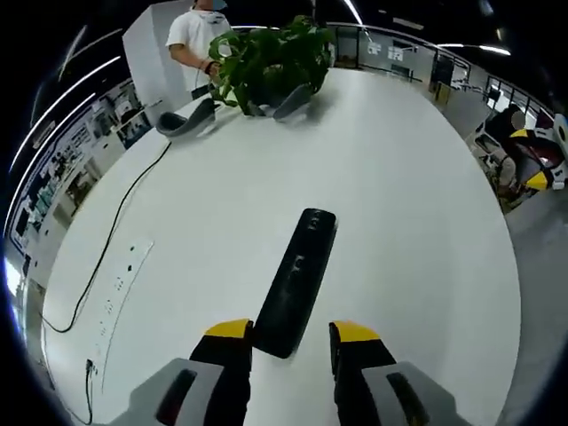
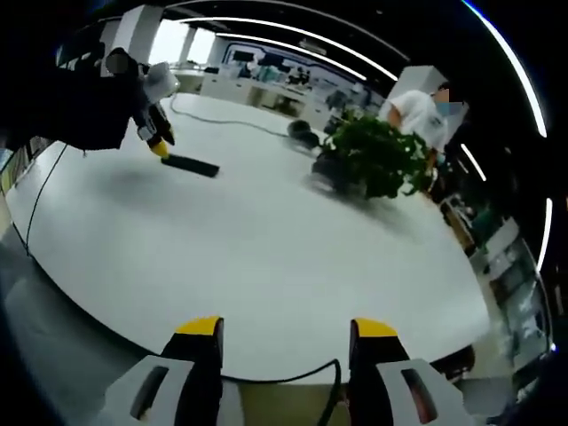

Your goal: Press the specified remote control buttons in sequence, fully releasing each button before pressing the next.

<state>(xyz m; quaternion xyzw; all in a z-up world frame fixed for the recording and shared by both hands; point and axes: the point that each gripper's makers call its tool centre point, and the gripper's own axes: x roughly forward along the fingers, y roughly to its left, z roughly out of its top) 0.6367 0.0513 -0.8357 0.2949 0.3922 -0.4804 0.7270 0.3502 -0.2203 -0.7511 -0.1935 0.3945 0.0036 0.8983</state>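
Just ahead of left gripper (image 1: pixel 291 339): long black plastic remote control (image 1: pixel 297 280) flat on round white table (image 1: pixel 399 222), long axis running away, near end between wide-apart jaws. Right gripper (image 2: pixel 286 335) also spread wide, empty, well apart at table's edge; left far nearer.

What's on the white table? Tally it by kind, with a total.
Long black plastic remote control: 1
Leafy green potted plant: 1
Thin black cable: 1
Flat white power strip: 1
Curved grey chair backs at the far edge: 2
Total: 6
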